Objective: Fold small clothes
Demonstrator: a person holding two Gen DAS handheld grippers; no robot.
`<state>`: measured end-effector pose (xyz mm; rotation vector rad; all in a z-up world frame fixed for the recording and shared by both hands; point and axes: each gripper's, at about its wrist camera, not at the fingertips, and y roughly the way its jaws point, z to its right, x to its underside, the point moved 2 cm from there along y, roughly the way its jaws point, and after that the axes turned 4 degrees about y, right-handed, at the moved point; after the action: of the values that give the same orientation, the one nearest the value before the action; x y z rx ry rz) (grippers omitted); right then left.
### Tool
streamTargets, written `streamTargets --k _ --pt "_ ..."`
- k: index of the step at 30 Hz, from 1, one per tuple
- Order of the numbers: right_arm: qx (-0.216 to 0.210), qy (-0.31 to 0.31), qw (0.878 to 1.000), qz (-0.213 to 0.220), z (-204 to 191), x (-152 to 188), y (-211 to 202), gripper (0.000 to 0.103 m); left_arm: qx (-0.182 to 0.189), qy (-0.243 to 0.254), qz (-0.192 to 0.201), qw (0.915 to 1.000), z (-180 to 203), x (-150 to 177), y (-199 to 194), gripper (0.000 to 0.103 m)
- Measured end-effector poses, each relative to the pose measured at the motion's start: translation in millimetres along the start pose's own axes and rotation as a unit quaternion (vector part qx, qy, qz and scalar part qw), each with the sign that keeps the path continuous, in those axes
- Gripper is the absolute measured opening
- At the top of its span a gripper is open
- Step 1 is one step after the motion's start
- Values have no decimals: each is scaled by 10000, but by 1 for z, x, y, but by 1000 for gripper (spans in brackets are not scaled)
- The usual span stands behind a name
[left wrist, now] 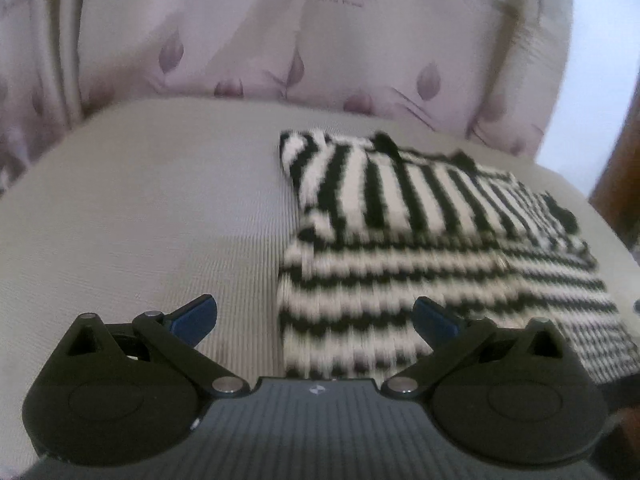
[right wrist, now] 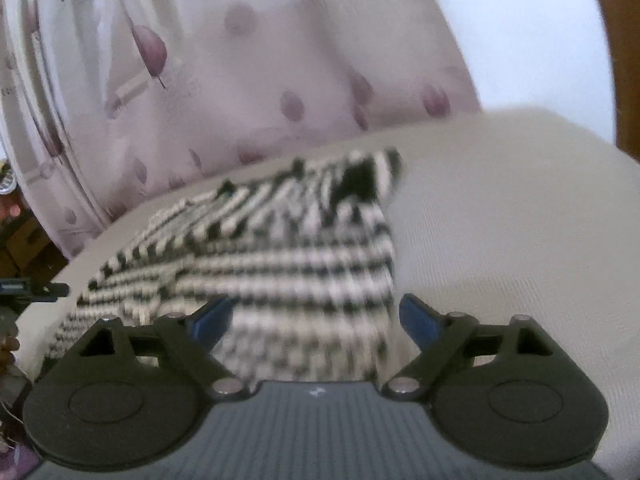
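Hovering over a folded black-and-white striped garment (left wrist: 420, 240) on a beige cushion (left wrist: 160, 220).

I see both sets of jaws standing wide apart and holding nothing: my left gripper (left wrist: 316, 320) sits at the garment's near left corner, my right gripper (right wrist: 316, 318) at its near right edge. A floral pale pink cloth (left wrist: 240, 40) hangs behind; both views are blurred.
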<state>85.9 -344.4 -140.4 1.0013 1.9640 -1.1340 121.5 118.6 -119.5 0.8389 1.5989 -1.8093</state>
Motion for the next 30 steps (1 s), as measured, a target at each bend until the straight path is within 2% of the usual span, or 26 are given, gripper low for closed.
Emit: streamTargets --k 3,6,9,12,14,16,17,18,19,20,21,22,24,28,30 --pt "3 215 9998 -13 0 22 -23 91 178 40 -110 9998 -3 23 -16 102" --pt "15 314 9995 -30 -1 35 -35 91 412 87 -263 9988 5 42 -23 95" --pt "-12 412 9991 -23 0 45 -43 91 440 89 -452 9980 17 53 -22 84" --pt "-73 393 9992 -44 -1 53 -44 91 455 9 -407 9981 19 58 -25 83" --pt "-194 412 9989 -83 -3 57 -41 87 550 -51 -395 9977 19 61 -28 78" --pt "-231 350 9991 -32 -9 59 -38 84 566 -57 -381 9977 21 62 -28 66" --pt "-317 367 9988 -28 -11 61 -37 72 522 10 -347 9980 22 63 -29 62" --pt "-345 405 9986 -26 -13 62 -35 64 499 62 -326 9982 24 63 -28 50" --pt "-279 400 9988 -54 -15 62 -33 49 456 103 -297 9985 25 65 -29 38" --pt "-183 342 9992 -66 -17 62 -31 34 432 106 -292 9986 25 65 -28 33" --pt "-154 339 9993 -89 -17 62 -30 26 448 70 -286 9986 23 65 -28 24" --pt "-176 443 9988 -119 -15 62 -29 22 523 -16 -298 9982 20 65 -29 17" --pt "-279 620 9976 -95 -10 62 -32 19 667 -196 -340 9970 12 65 -28 15" --pt "-415 903 9950 -37 0 59 -40 15 859 -461 -430 9943 -1 63 -30 15" --pt "-396 912 9950 -12 2 57 -43 15 935 -521 -468 9932 -5 63 -31 19"
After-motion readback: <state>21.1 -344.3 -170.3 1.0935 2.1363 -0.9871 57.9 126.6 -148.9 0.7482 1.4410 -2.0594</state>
